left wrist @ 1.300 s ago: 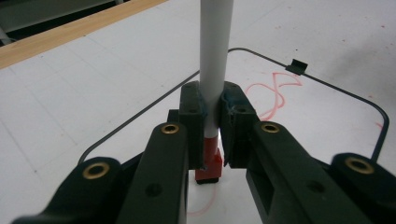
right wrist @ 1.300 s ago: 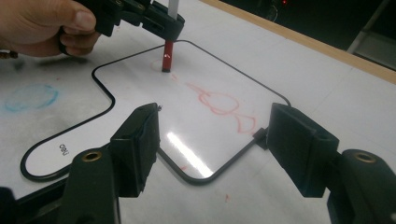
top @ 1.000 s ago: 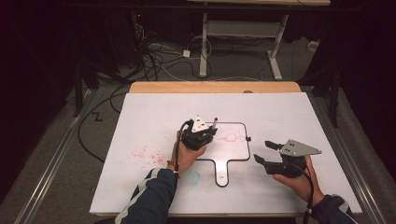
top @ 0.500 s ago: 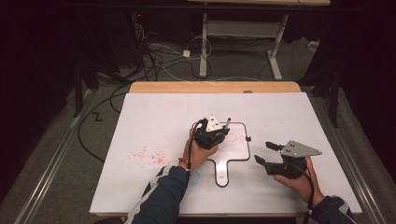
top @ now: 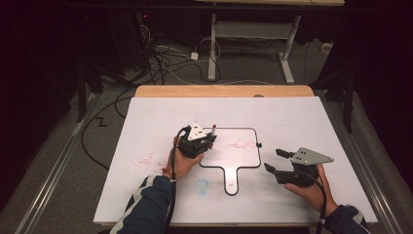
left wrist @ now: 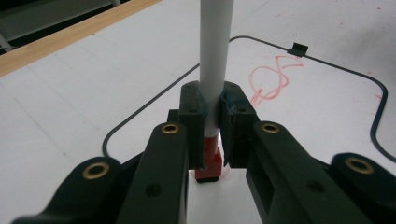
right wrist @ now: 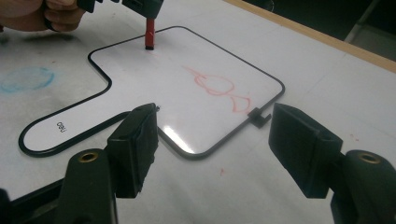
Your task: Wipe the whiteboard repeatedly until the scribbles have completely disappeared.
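Since the earlier frame, the left gripper (top: 203, 141) has moved left, back over the left edge of the small handled whiteboard with black rim (top: 243, 156). Its jaws clamp an upright white marker with red tip (left wrist: 214, 70). Rightward, the right gripper (top: 272, 161) rests near the table's (top: 146, 126) right edge, open, empty.

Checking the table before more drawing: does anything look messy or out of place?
Yes: red marker smears and a blue smudge lie on the table cover, outside the small whiteboard. Otherwise nothing stands out.
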`<state>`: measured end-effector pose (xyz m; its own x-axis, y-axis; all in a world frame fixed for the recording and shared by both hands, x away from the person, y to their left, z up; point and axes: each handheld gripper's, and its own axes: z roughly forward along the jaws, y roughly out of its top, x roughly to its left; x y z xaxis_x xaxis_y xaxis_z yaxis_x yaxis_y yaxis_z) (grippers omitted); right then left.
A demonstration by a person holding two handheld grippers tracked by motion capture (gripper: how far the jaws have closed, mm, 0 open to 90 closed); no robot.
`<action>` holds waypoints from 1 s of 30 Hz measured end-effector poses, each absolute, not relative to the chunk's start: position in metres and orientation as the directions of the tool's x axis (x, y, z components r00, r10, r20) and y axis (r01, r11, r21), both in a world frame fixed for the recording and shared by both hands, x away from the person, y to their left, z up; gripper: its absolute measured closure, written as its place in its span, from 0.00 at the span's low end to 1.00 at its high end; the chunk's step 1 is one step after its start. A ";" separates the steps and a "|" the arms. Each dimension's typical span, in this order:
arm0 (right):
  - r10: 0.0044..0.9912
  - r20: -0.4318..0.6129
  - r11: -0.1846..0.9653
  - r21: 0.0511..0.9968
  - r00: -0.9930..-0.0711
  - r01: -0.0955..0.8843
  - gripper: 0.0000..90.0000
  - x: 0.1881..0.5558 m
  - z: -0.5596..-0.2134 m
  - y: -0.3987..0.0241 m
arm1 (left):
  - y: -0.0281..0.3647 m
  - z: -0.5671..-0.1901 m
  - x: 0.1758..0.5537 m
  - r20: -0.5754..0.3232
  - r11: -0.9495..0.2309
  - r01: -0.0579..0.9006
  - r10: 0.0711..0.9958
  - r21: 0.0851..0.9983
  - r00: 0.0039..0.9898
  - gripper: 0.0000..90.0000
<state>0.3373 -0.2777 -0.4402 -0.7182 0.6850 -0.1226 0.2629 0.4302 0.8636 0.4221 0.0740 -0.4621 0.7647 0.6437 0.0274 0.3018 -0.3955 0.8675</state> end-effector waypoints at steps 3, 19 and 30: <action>0.683 -0.125 0.434 0.861 -0.719 0.263 0.38 0.337 -0.441 -0.277 | 0.074 -0.462 0.423 0.043 -0.403 0.291 0.645 0.868 0.763 0.88; 0.680 -0.123 0.437 0.860 -0.722 0.265 0.37 0.338 -0.441 -0.279 | 0.033 -0.463 0.425 0.020 -0.408 0.263 0.571 0.874 0.821 0.88; 0.688 -0.130 0.435 0.861 -0.714 0.263 0.37 0.336 -0.440 -0.282 | 0.078 -0.466 0.429 -0.024 -0.352 0.317 0.635 0.881 0.773 0.88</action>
